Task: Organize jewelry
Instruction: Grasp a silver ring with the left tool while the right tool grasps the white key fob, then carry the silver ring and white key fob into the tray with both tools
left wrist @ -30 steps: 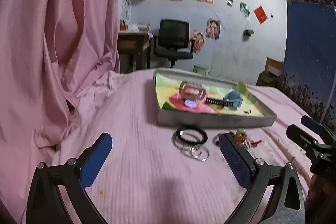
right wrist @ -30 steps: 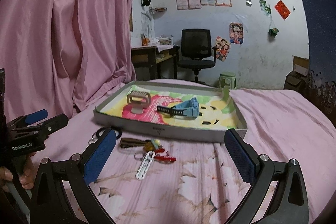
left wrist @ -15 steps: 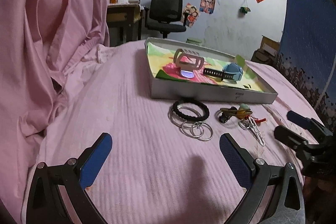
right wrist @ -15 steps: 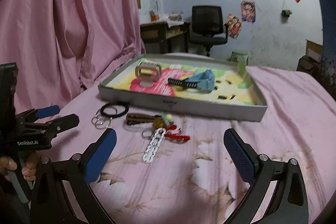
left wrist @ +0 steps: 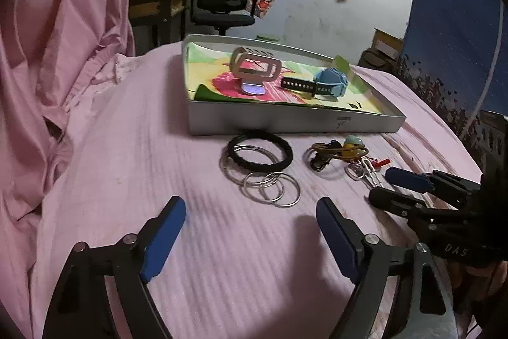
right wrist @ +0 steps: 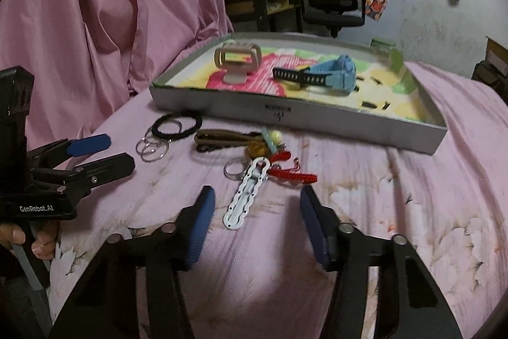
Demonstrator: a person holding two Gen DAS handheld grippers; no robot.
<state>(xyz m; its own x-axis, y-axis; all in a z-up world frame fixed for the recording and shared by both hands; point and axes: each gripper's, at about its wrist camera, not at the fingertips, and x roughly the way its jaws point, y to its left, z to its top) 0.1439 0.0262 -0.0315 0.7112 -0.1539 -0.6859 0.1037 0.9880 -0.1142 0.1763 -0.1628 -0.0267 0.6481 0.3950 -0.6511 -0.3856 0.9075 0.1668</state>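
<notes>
Shallow gray tray (left wrist: 285, 121) sits on the pink bedsheet (left wrist: 143, 148); everything placed relative to it. Inside the tray already: beige watch (left wrist: 255, 67) at its left end, propped upright on its band, and blue watch (left wrist: 330, 83) with black strap (left wrist: 298, 84) lying mid-tray.

Still outside, just in front of the tray's near wall: black braided bracelet (left wrist: 258, 151), with silver rings (left wrist: 270, 186) linked and overlapping its near edge. Further right along the wall, keychain cluster (right wrist: 254, 148): brown strap, beads, red coiled cord (right wrist: 292, 175), white perforated metal tag (right wrist: 246, 196) pointing toward the right gripper.

Left gripper (left wrist: 249, 231) jaws spread wide, holding nothing, aimed at the rings and bracelet. Right gripper (right wrist: 257, 218) also parted, empty, the white tag's near end lying between its fingers but not touched.

Handling, as a guess: all light. Rings are thin, hard, flat on soft cloth, likely slippery; pads may pinch sheet along with them, so better taken across the bracelet's thicker, grippier braid, though whether rings are attached to it I cannot tell. Keychain is floppy and will dangle; the stiff white tag looks like the best hold, pinched across its narrow width. Cord and strap may snag on the tray wall.
</notes>
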